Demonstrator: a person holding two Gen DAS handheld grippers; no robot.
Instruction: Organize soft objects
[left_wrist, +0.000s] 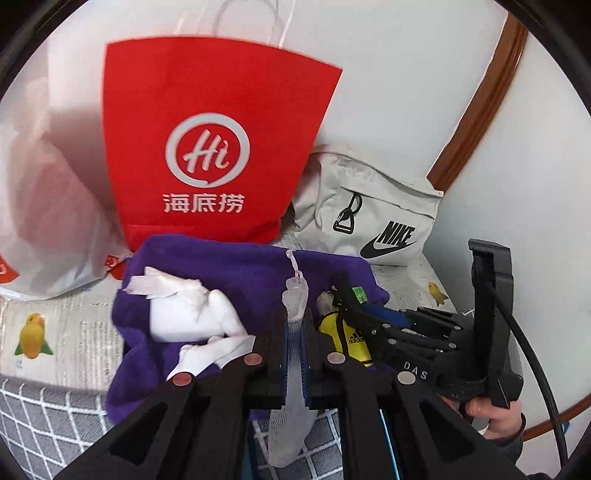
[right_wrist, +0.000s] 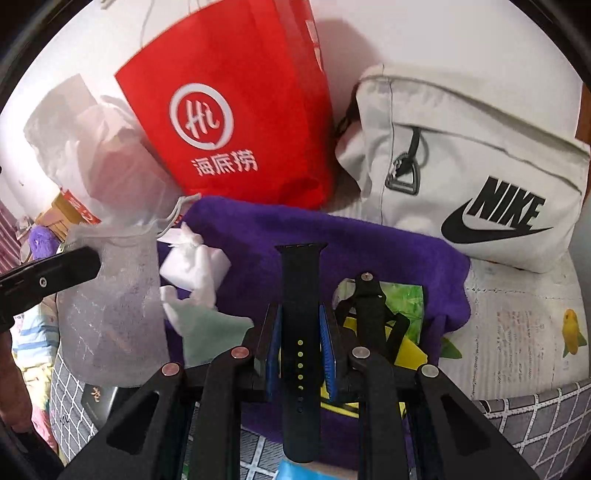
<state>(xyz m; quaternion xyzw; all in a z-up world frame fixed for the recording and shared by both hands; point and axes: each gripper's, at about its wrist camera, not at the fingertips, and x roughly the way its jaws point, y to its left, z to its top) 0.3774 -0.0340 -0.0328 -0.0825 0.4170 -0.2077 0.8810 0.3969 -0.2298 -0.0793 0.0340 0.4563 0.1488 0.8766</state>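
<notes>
My left gripper (left_wrist: 295, 328) is shut on a sheer white drawstring pouch (left_wrist: 293, 369); the pouch (right_wrist: 110, 310) hangs from it at the left of the right wrist view. My right gripper (right_wrist: 299, 325) is shut on a black watch strap (right_wrist: 300, 295) held upright above a purple cloth (right_wrist: 332, 236). A second black strap piece (right_wrist: 367, 295) lies on the cloth beside a yellow item (right_wrist: 410, 350). The right gripper (left_wrist: 354, 299) reaches in from the right in the left wrist view. A white knotted plastic bag (left_wrist: 192, 310) lies on the purple cloth (left_wrist: 229, 262).
A red paper bag (left_wrist: 210, 147) stands behind the cloth, with a grey Nike bag (left_wrist: 376, 218) to its right and a white plastic bag (left_wrist: 44, 206) to its left. Newspaper with a bird print (left_wrist: 33, 336) covers the surface. A grey grid-patterned cover (left_wrist: 48, 417) lies in front.
</notes>
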